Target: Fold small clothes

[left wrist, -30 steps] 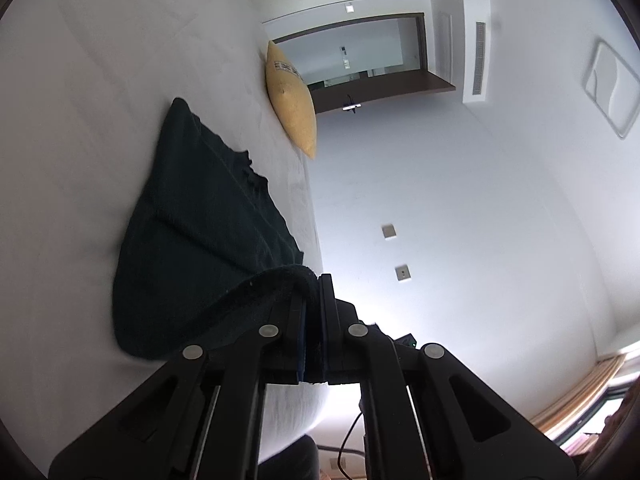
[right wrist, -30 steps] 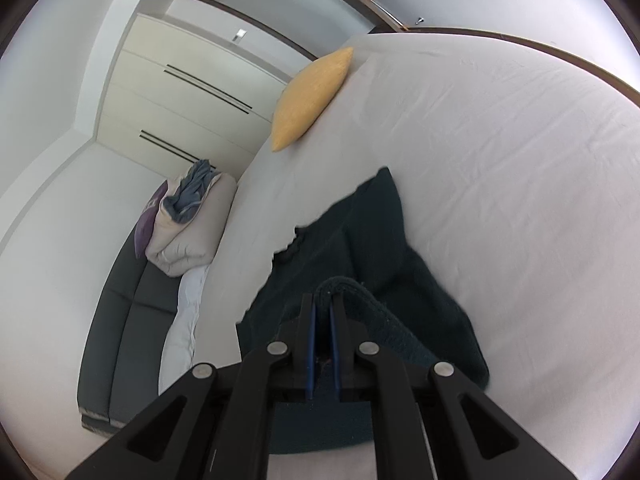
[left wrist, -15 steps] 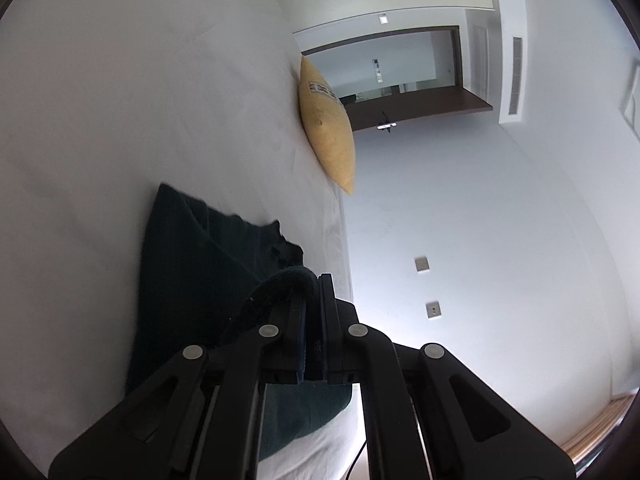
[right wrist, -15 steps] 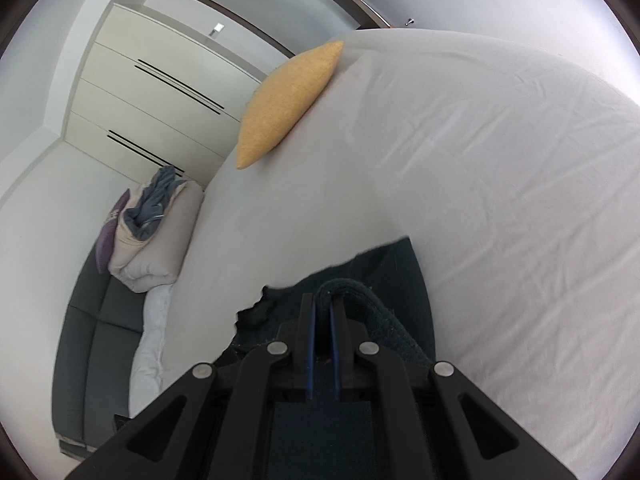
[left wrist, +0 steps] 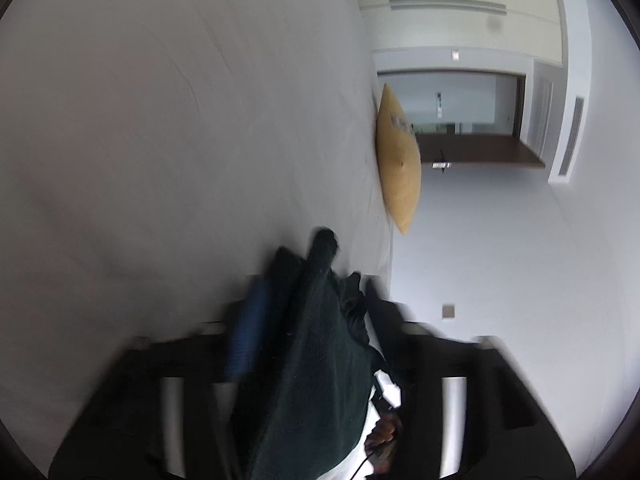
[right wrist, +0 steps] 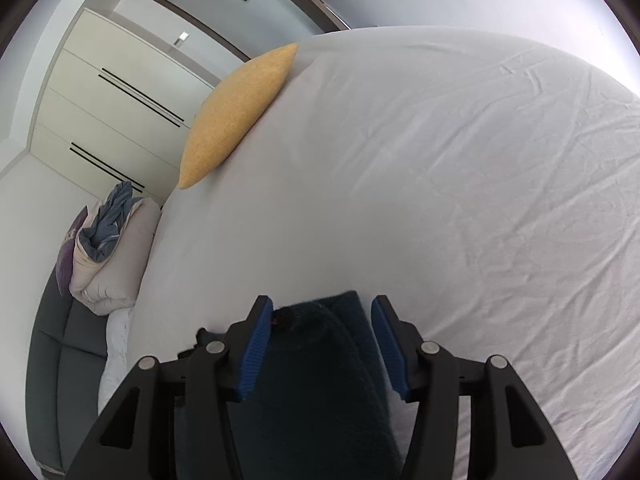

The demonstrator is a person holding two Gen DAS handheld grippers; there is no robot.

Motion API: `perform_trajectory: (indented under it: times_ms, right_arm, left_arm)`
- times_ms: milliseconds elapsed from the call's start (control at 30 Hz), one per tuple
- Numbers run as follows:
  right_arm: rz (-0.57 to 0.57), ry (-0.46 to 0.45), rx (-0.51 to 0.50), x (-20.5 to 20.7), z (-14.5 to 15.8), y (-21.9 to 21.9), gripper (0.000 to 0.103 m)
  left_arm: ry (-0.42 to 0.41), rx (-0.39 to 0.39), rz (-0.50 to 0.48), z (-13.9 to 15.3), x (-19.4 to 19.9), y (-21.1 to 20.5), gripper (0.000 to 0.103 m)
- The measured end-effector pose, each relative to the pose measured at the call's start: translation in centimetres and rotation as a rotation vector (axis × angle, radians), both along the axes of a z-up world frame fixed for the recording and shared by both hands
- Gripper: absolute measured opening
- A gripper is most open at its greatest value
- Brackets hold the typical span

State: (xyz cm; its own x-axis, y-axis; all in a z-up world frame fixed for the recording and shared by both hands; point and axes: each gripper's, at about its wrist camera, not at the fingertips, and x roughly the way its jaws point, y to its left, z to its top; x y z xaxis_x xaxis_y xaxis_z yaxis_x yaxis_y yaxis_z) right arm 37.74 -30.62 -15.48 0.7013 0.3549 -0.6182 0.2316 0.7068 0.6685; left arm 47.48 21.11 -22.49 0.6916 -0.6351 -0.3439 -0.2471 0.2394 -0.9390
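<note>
Nearest, right gripper [right wrist: 322,330]: two black fingers with blue ribbed pads [right wrist: 256,350], spread wide, neither pad pressing cloth. Between them, one dark green garment [right wrist: 320,380], knitted, its rounded edge lying just past the fingertips and the rest running back under the gripper; it rests on the bed [right wrist: 440,200]. Left gripper [left wrist: 316,312]: blurred by motion; fingers apart, one blue pad [left wrist: 248,332] visible on one side, the other finger a dark smear on the far side of the cloth. Same garment [left wrist: 316,352] lies in the gap between them, a narrow end poking out ahead of the tips; whether either finger touches it cannot be told. Bed: white sheet, lightly creased, filling the ground ahead of both grippers. Further ahead, at the bed's far edge, one yellow cushion [right wrist: 236,116], lying flat in the right view and seen edge-on [left wrist: 400,168] in the left. Beside the bed, to the left of the right gripper: grey sofa [right wrist: 60,360] carrying a folded beige duvet [right wrist: 116,256] with grey-blue cloth on top. Farthest: pale wardrobe [right wrist: 112,112] with dark slot handles, and a dark-framed doorway [left wrist: 460,120].
</note>
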Motion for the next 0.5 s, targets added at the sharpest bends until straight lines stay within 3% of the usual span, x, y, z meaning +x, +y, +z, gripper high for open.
perform_trajectory:
  times_ms: [133,333,400,500]
  right_arm:
    - [0.016,-0.027,-0.021,-1.1,0.6,-0.1,0.056]
    - [-0.077,-0.093,-0.058,-3.4,3.6,-1.6,0.066]
    - [-0.013,-0.088,-0.087,-4.1,4.1,-0.8,0.066]
    - [0.102,-0.074,-0.243,-6.1,4.6,1.7,0.066]
  left_arm:
    - [-0.032,0.055,-0.004,1.5,-0.5,0.8,0.071]
    - [-0.075,0.171,-0.145,3.3,-4.1,-3.5,0.071]
    - [-0.083,0.182,-0.153,3.3,-5.5,-4.6,0.071]
    - [-0.078,0.218,-0.181,3.0,-7.9,-6.2,0.071]
